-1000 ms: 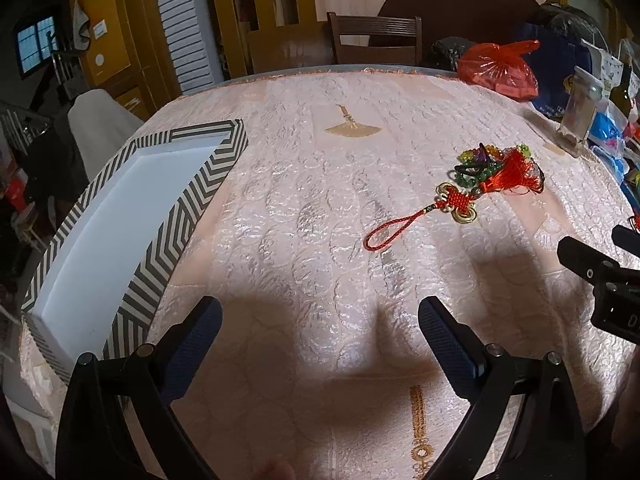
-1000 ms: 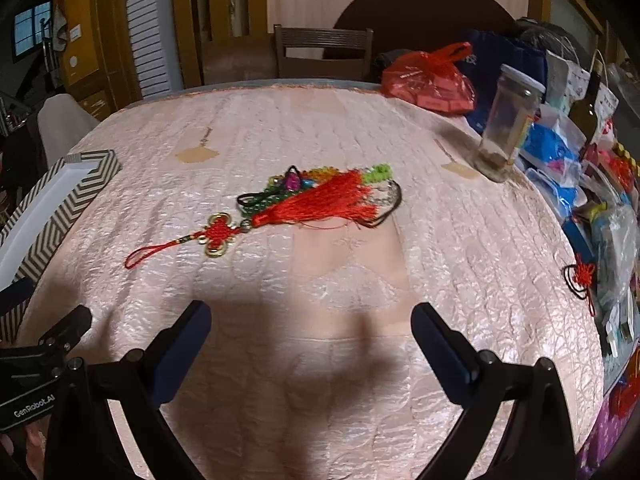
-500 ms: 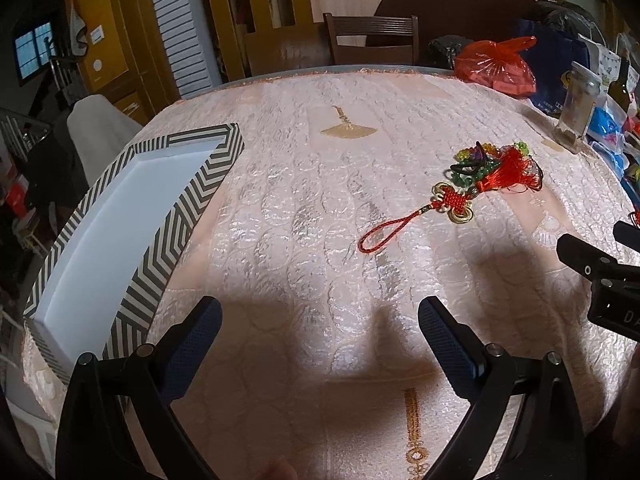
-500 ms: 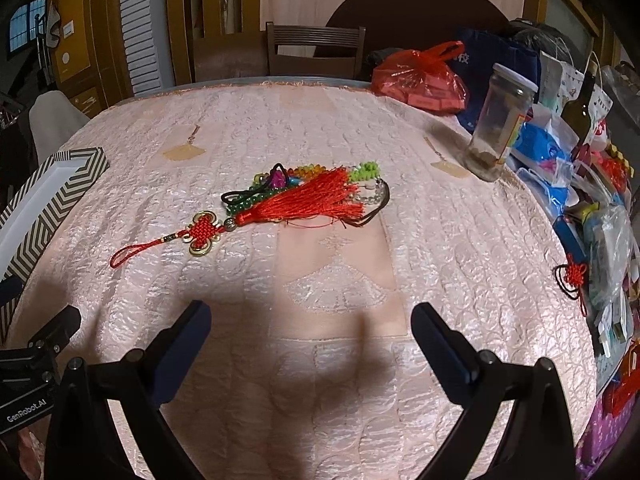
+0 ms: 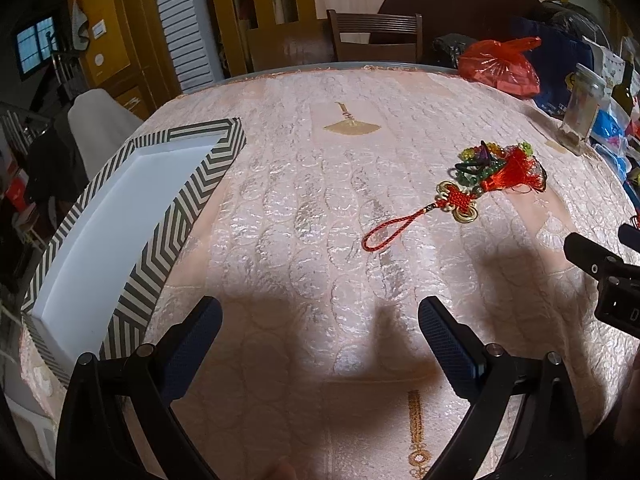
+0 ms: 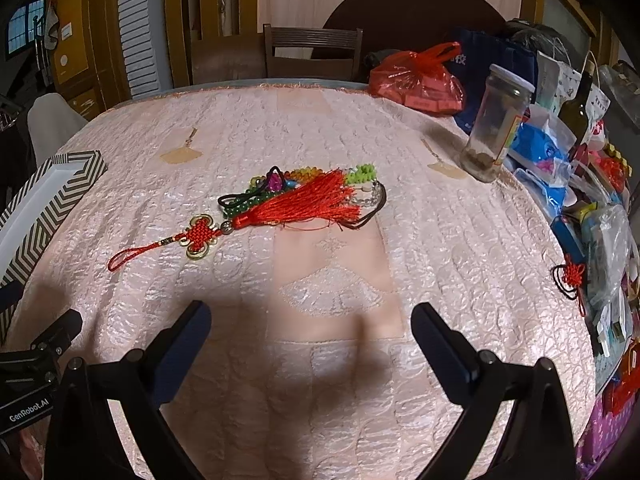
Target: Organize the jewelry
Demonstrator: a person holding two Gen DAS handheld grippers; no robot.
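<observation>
Red tassel (image 6: 312, 200) sits on the pile of beads (image 6: 260, 196) mid-desk, nothing lifted. What's changed over the last second is only my framing: in both views the pile has slid a little higher and further off, so I've drawn both rigs back and up a touch. I read that as lining up, not a grasp; the sorting hasn't started.

Left tongs (image 5: 320, 328) are spread wide and empty above the pink cloth (image 5: 304, 208). Right tongs (image 6: 310, 328) are equally wide, empty, pointed at the tassel but well short of it.

My left camera gives me the striped box (image 5: 180, 200), bare white inside, along the desk's left edge, well apart from the jewelry. That's my likely drop spot.

My right camera shows only a corner of that box, but it shows the beads properly: green, orange, a black cord under the tassel. It also shows a jar (image 6: 494, 128) and clutter on the right, plus a small red knot (image 6: 572, 276) at the desk's edge.
</observation>
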